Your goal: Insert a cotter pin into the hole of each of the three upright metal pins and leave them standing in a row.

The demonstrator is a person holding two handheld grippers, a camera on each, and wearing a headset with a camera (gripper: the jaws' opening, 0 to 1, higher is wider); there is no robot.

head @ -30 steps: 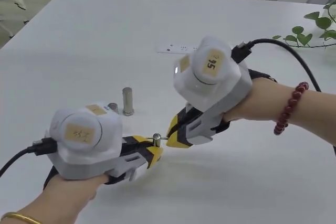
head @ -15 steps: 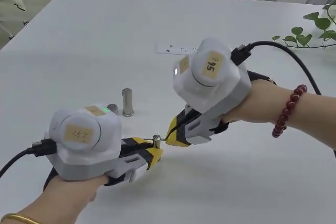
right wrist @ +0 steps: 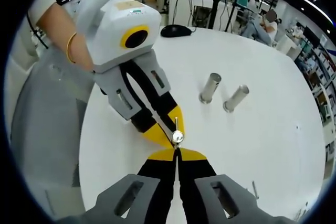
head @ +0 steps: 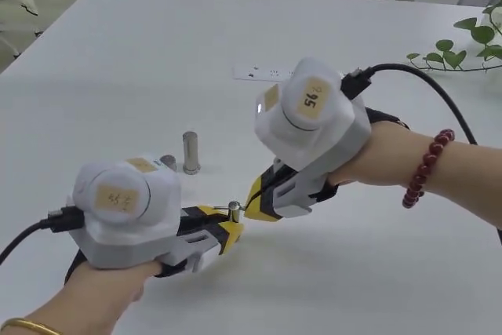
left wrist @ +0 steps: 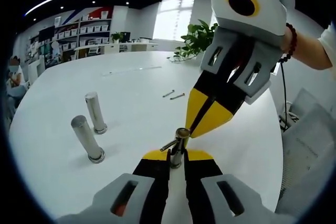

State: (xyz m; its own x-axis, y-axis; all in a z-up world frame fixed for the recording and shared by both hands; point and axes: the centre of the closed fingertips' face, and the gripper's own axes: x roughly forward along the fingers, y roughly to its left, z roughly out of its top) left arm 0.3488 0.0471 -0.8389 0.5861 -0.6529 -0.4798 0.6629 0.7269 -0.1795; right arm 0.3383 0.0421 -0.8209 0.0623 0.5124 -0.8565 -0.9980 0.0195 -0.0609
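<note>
1. The left tool (head: 227, 227) lies low over the bench (head: 141, 52), its jaws closed on the lower part of one metal pin (head: 234, 211). It holds that pin upright with the top clear of the yellow tips, which leaves the cross hole free to be reached from the side.
2. Behind it the other two metal pins (left wrist: 95, 111) (left wrist: 86, 137) stand on their bases just beside each other. They are well apart from the work, so neither is likely to be knocked. No cotter pin can be made out in either one.
3. In the left gripper view a cotter pin (left wrist: 167, 145) pokes out of the held pin's far side, so it appears to be partly through the hole.
4. The right tool (head: 252, 205) comes down at a slant, its tips almost touching the held pin's top. Its jaws look pressed together, seemingly on the cotter pin's near end, though that end is hidden between them. The tool lines up with the hole, which suits a straight push.
5. Farther off on the bench lie two loose cotter pins (left wrist: 177, 96), probably meant for the standing pins.
</note>
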